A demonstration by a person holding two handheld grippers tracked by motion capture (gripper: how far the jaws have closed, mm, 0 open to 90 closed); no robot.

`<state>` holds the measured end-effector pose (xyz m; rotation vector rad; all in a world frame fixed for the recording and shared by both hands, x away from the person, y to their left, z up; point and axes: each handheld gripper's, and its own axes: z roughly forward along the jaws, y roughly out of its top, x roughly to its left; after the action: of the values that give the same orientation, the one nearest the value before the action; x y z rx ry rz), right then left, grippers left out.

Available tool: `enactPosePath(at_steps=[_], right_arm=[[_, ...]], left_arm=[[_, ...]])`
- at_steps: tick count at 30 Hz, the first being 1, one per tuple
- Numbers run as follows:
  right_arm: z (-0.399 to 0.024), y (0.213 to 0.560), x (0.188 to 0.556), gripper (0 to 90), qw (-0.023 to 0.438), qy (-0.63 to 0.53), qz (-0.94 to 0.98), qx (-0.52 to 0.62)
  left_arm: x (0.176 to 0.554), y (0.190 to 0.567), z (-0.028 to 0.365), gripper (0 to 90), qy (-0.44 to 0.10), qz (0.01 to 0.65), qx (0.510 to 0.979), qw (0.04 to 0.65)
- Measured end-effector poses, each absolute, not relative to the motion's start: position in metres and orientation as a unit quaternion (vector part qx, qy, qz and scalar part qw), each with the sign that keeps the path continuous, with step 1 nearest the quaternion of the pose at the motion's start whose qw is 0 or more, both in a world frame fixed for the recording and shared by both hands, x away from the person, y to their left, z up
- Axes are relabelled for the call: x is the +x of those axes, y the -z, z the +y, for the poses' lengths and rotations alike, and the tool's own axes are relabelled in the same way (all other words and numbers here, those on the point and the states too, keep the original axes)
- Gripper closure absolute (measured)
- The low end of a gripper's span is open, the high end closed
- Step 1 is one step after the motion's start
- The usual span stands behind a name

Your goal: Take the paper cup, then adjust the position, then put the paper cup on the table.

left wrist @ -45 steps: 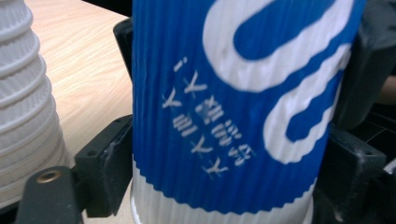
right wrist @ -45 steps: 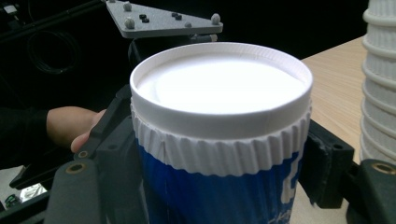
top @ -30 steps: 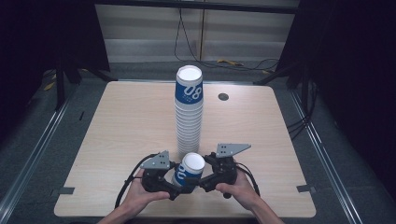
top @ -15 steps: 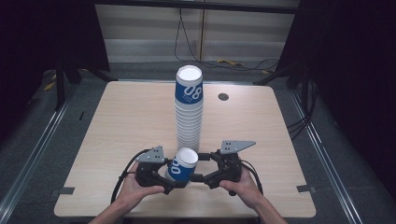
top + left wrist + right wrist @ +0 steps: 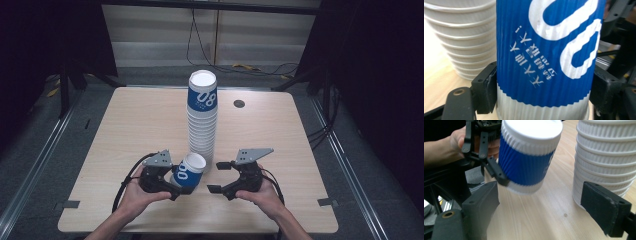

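Table: cup stack between claws

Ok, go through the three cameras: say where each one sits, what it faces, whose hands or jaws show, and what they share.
High view: above the person's side, facing forward and down on the table; both hands and grippers show.
Left gripper view: rides the left gripper, facing the blue cup clamped between its jaws.
Right gripper view: rides the right gripper, facing the cup, the left hand beyond its open jaws.
Shared: the cup and the cup stack.
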<state>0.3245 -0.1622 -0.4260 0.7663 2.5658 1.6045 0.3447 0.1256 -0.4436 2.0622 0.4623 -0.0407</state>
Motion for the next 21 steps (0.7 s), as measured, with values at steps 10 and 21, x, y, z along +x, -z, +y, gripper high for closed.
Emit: enactPosePath(at_steps=[10,21], right_arm=[[-0.162,0.427,0.325,14.0,0.028,-0.466,0.850,0.244],[-0.159,0.428,0.322,15.0,0.033,-0.419,0.879,0.225]], left_arm=[[0.339,0.443,0.120,22.5,-0.006,0.182,0.876,0.447],[0.337,0.449,0.109,22.3,-0.005,0.155,0.910,0.385]])
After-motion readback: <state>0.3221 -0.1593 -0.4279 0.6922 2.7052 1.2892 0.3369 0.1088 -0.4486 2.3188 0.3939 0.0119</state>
